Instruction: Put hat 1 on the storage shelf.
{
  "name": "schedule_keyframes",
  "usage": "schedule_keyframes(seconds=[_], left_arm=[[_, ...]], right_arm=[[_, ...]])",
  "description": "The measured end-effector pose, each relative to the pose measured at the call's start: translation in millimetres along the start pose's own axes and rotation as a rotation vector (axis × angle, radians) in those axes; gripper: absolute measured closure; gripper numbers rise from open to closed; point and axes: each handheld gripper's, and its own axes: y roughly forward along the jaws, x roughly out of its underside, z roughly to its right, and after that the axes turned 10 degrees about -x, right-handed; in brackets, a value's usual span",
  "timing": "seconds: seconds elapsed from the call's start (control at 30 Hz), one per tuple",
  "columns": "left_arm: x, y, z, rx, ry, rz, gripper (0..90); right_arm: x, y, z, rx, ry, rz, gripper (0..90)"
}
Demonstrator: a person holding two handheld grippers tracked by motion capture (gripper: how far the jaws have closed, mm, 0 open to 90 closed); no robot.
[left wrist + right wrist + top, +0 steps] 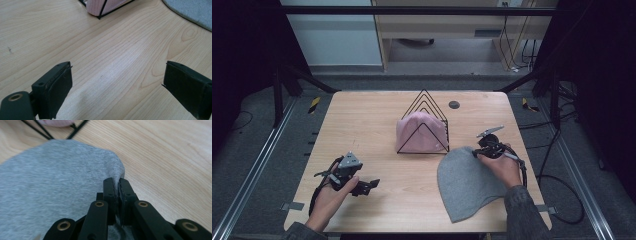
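Grey knit beanie (467, 182) lying flat on the pale wood tabletop (377, 115) at lower right of the high view, rounded crown toward the lower edge of the frame. Right gripper (486, 148) set at the beanie's upper right edge, held by the right hand (502, 167) that enters from the lower right. Just above and left of the beanie, at frame centre, a black wire rack (424, 107) of triangular loops with a pink hat (421, 132) tucked inside. Left gripper (364, 186) at lower left, low over bare wood, well apart from both hats, gripped by the left hand (334, 192). Small dark round disc (454, 104) near the far edge of the tabletop.

In the left gripper view, two black fingers (56, 86) spread wide at the bottom corners, nothing but wood grain between them. Corner of the wire rack and pink hat (105, 6) at top centre, a slice of grey beanie (192, 11) at upper right.

In the right gripper view, grey fabric (50, 195) across the left half of the frame, wood to the right. Fingers (110, 195) pressed together at centre, pinching a raised fold of the beanie's edge. Black rack wires (42, 131) and a bit of pink at upper left.
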Motion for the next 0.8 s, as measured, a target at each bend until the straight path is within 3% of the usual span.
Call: schedule_keyframes(seconds=[0.3, 0.5, 0.8], left_arm=[[0.9, 5.2, 0.3, 0.023, -0.014, -0.008, 8.0], [0.4, 8.2, 4.7, 0.061, 0.000, -0.017, 10.1], [-1.5, 8.6, 9.2, 0.104, 0.002, 0.007, 10.8]], right_arm=[[4.2, -42.5, -33.1, -0.033, -0.113, 0.150, 86.4], [5.5, -64.0, -55.7, -0.055, -0.189, 0.209, 86.4], [1.2, -94.9, -101.9, -0.097, -0.312, 0.290, 86.5]])
